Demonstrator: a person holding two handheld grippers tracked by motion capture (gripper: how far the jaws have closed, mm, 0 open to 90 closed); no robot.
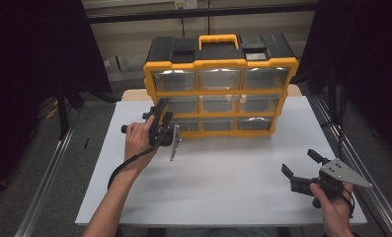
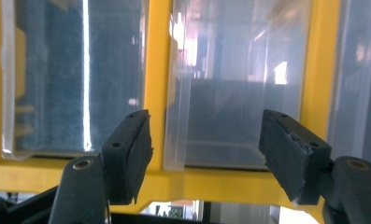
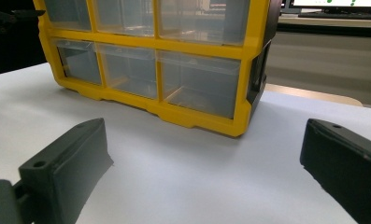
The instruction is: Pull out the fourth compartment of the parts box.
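Note:
A yellow-and-black drawer cabinet (image 1: pixel 218 93) with clear drawers in three rows stands at the back of the white table (image 1: pixel 223 173). My left gripper (image 1: pixel 161 111), rolled on its side, is up against the cabinet's left column at the middle row. In the left gripper view its jaws stand apart at my left gripper (image 2: pixel 206 149), right in front of a clear drawer (image 2: pixel 230 116) set in the yellow frame (image 2: pixel 155 70); nothing is pinched between the pads. My right gripper (image 1: pixel 302 164) rests open near the table's front right, aimed toward the cabinet (image 3: pixel 197 46), and my right gripper (image 3: pixel 206 158) holds nothing.
An orange carry handle (image 1: pixel 218 38) tops the cabinet. Metal rails (image 1: pixel 50 168) run along the floor on both sides of the table. Dark curtains hang at left and right. White tabletop lies between the two grippers.

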